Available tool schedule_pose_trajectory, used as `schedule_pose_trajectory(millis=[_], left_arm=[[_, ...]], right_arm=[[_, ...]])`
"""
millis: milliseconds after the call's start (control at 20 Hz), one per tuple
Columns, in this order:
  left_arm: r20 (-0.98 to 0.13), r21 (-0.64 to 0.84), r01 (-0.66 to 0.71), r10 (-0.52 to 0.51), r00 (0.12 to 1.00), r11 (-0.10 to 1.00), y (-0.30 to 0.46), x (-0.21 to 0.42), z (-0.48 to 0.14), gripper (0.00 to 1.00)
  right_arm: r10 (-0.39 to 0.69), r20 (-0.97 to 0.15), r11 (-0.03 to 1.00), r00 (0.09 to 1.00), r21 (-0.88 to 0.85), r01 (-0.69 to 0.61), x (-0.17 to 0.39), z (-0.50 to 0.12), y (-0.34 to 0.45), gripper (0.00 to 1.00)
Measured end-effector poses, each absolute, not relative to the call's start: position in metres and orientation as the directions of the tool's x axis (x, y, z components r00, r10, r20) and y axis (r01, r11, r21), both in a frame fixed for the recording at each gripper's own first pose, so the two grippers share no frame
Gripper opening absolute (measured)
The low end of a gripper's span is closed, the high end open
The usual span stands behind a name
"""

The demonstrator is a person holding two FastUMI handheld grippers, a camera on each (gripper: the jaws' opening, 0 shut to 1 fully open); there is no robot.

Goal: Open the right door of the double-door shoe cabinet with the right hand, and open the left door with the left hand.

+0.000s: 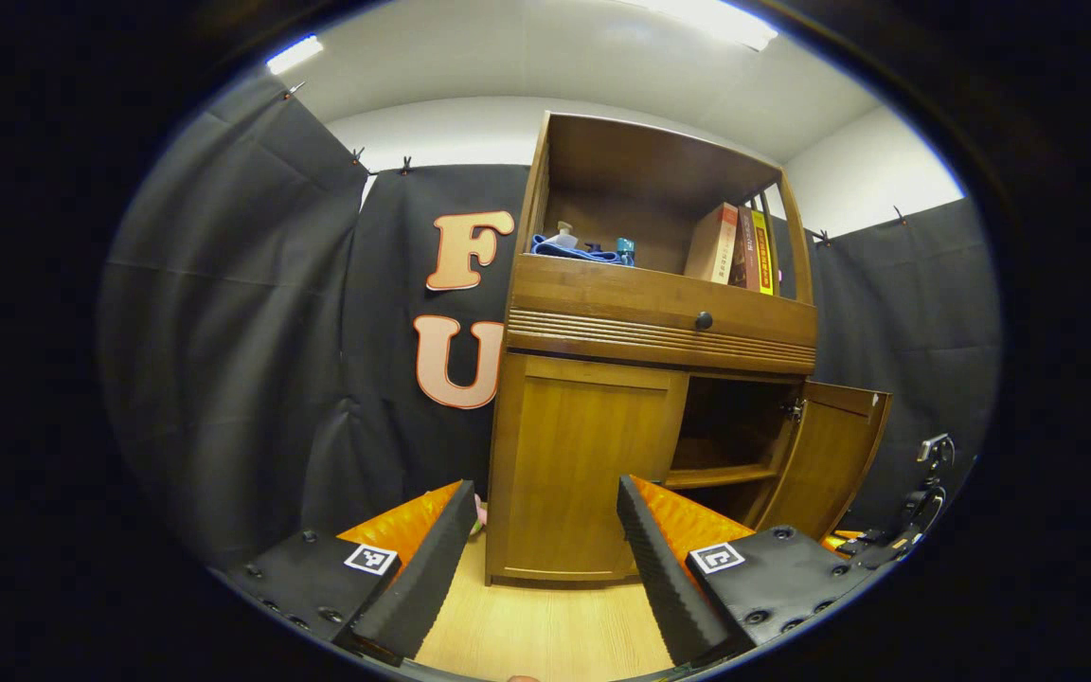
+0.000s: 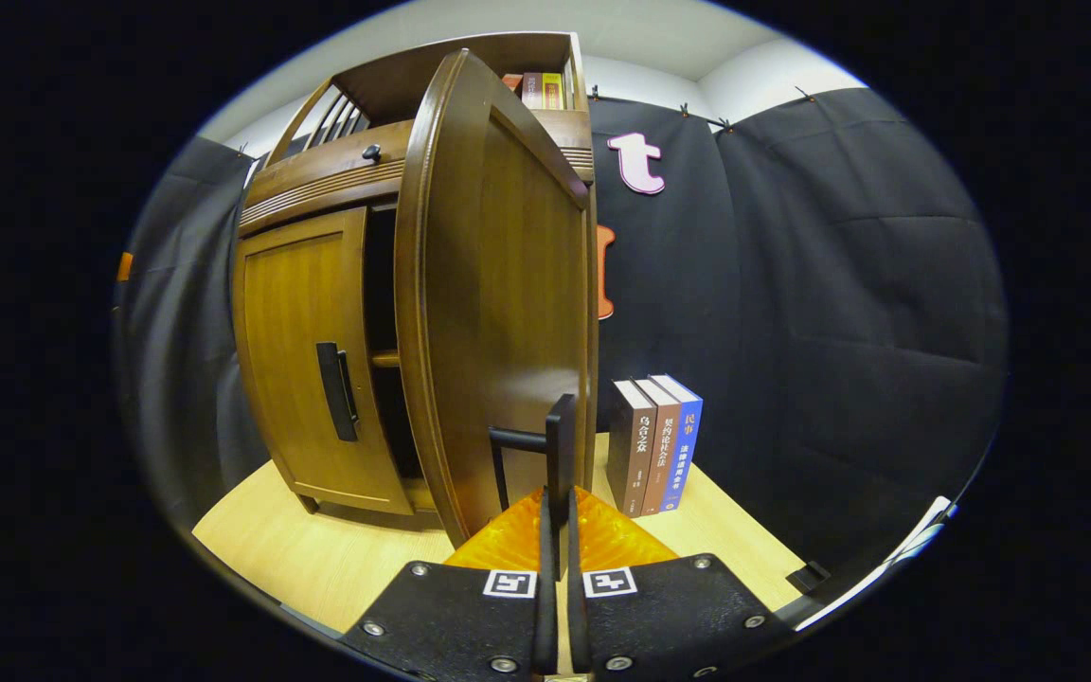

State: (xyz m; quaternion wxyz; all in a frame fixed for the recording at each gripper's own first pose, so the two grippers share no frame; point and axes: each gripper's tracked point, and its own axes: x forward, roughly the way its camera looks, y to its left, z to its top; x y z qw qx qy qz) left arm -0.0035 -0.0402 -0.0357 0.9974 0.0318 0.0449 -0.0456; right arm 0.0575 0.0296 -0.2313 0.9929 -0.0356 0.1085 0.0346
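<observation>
Right tongs (image 2: 557,516) clamp the right door's handle (image 2: 560,445), so we hold the right door (image 2: 498,303) swung wide. Left tongs (image 1: 545,540) stand apart, with the closed left door (image 1: 583,464) straight ahead, ready for its handle (image 2: 335,390).

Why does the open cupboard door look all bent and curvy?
In the right gripper view the fisheye lens bows the right door, since it is very close; in the left gripper view the cabinet sits farther off and bends less, under bright ceiling lights.
</observation>
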Motion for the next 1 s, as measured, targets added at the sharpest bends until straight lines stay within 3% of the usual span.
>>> schedule_pose_trajectory(millis=[1000], left_arm=[[-0.103, 0.098, 0.071, -0.061, 0.993, 0.993, -0.138, 0.022, -0.09, 0.94]], right_arm=[[0.164, -0.219, 0.985, 0.962, -0.02, -0.172, 0.073, -0.224, -0.059, 0.01]])
